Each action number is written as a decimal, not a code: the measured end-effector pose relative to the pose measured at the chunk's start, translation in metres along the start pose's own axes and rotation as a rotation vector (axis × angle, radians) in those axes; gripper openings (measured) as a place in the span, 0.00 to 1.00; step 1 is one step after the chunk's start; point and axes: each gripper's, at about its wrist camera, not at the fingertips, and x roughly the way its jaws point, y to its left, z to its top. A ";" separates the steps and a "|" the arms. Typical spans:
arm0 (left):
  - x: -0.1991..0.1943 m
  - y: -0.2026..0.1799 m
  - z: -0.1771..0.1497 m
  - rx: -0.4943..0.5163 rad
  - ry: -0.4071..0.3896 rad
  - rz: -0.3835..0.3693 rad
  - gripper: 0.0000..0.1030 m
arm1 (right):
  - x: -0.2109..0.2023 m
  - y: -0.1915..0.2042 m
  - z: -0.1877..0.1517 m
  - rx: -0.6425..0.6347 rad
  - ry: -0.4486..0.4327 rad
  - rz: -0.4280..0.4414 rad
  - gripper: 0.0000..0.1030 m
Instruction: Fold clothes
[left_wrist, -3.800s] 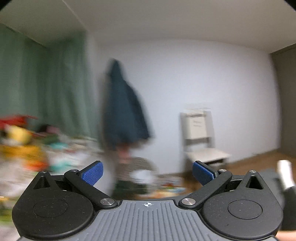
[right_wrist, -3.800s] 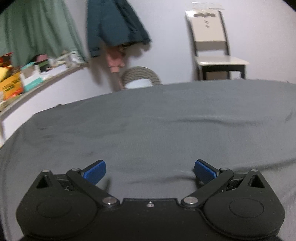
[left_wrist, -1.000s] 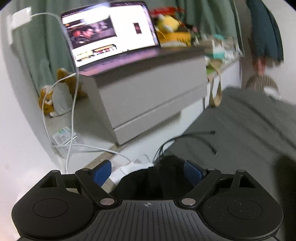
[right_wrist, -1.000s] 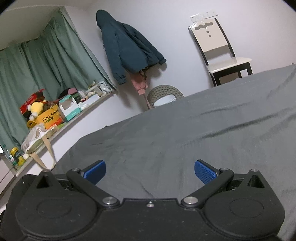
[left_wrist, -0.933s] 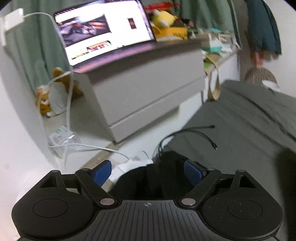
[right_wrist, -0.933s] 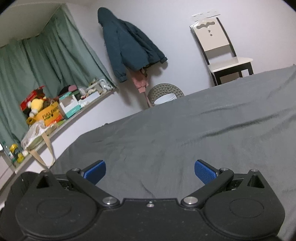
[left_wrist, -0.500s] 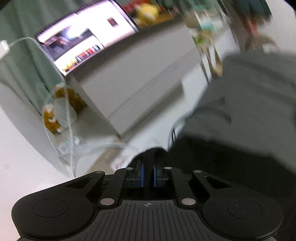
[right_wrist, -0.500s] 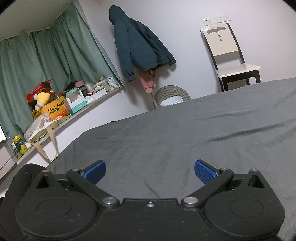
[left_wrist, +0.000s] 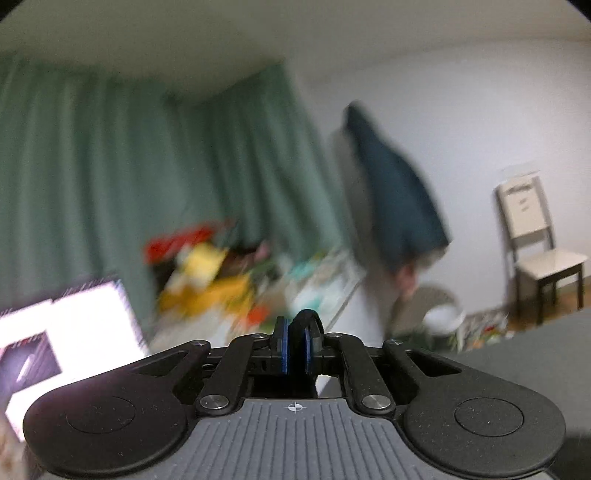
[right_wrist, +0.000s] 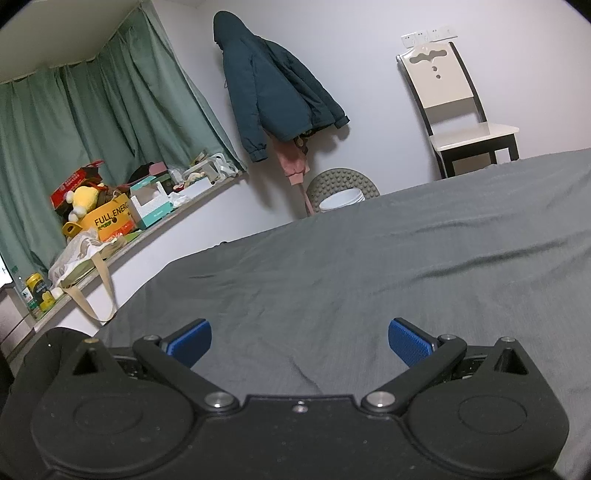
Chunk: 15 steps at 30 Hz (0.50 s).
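Between my left tongs (left_wrist: 294, 350): pinch of black garment (left_wrist: 308, 320), pads clamped on it, raised off bed; rest hangs below, hidden. Dark bulk (right_wrist: 55, 343) at right view's lower left. Right tongs (right_wrist: 299, 341) wide, holding nothing, low over grey bed sheet (right_wrist: 369, 266). Garment lies left; long axis unreadable.

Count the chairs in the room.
1: a pale chair with dark legs against the far wall, beyond the grey bed, also visible in the left wrist view. Others may be out of frame.
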 end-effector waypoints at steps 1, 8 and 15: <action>0.012 -0.019 0.018 0.021 -0.031 -0.029 0.08 | 0.000 -0.001 0.000 0.003 -0.001 0.004 1.00; 0.041 -0.195 0.125 0.094 -0.278 -0.429 0.08 | -0.005 -0.010 0.003 0.044 -0.040 0.039 1.00; -0.004 -0.326 0.151 0.141 -0.539 -0.781 0.08 | -0.018 -0.039 0.013 0.159 -0.146 0.026 1.00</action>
